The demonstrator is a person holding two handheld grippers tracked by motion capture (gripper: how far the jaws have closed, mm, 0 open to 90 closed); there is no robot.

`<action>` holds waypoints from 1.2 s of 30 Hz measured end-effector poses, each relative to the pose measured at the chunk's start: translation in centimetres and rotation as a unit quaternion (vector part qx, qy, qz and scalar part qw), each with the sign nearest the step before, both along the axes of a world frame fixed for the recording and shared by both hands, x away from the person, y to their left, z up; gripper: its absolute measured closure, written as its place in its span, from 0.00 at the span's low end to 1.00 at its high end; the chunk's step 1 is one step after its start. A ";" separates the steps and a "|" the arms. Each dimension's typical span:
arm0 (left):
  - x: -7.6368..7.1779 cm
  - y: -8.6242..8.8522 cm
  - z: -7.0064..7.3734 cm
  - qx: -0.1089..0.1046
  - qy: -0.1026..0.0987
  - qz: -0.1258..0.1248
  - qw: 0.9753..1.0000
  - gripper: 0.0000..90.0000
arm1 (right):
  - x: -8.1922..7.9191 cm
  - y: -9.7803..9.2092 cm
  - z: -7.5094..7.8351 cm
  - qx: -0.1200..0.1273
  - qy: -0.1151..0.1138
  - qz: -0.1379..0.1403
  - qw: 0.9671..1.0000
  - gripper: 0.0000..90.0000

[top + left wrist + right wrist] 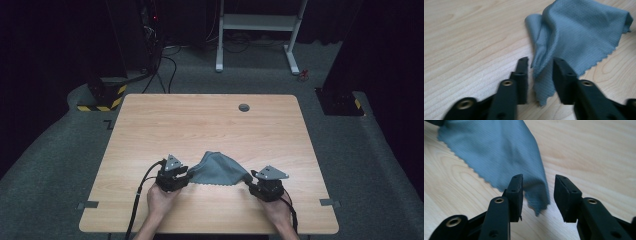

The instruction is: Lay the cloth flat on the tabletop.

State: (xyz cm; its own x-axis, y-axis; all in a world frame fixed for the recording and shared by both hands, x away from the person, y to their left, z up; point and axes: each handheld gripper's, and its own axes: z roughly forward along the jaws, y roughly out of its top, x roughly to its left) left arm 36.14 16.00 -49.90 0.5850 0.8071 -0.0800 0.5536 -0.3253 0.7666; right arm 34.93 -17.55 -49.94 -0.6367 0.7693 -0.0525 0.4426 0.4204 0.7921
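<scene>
Dark room, grey carpet around pale wooden worktop [200, 120]. Grey cloth [220, 169] lies bunched at lower centre of frame, between two hands. Left claw [537, 66] jaws apart, cloth corner in gap. Right claw [537, 188] jaws apart, opposite corner hanging between them, unclamped.

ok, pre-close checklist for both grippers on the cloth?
1. Cloth corner between left gripper fingers: ok.
2. Cloth corner between right gripper fingers: ok, but it sits nearer one finger.
3. Both grippers open, gaps clear around the fabric: ok.
4. Grey cloth flat: not ok, it is bunched and raised in the middle.
5. Table around the cloth free of obstacles: ok.
6. Depth of cloth inside the fingers: cannot tell.
</scene>
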 end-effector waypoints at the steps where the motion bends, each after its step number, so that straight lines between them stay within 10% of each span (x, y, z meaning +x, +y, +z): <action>1: -0.2 -0.2 0.2 0.001 -0.009 -0.004 1.000 0.69 | 0.0 0.0 0.0 0.000 0.000 0.000 1.000 0.66; 7: -1.0 -1.2 0.5 0.015 -0.029 -0.012 0.999 0.62 | -0.6 2.4 -0.5 -0.018 0.010 0.063 0.998 0.82; 18: -0.2 -1.7 -1.8 0.070 -0.020 0.002 0.997 0.55 | 1.8 4.0 -1.0 -0.020 0.033 0.060 0.997 0.87; 24: -0.2 -1.1 -2.6 0.051 -0.021 0.013 0.998 0.49 | 3.3 5.6 -1.1 -0.048 0.043 0.070 0.995 0.97; 29: -0.1 -0.8 -2.8 0.037 -0.016 0.021 0.999 0.44 | 3.8 6.4 -1.6 -0.057 0.056 0.069 0.994 0.82; 36: -0.1 -0.8 -2.8 0.037 -0.015 0.024 0.999 0.43 | 4.0 6.6 -1.3 -0.070 0.063 0.086 0.992 0.99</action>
State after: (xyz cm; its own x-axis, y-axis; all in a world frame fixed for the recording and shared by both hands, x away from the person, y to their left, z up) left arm 36.06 15.24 -52.67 0.5460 0.8378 -0.0019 0.5474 -0.3550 0.7578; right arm 38.89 -10.91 -51.23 -0.7661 0.6397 -0.0627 0.4474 0.6007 0.6626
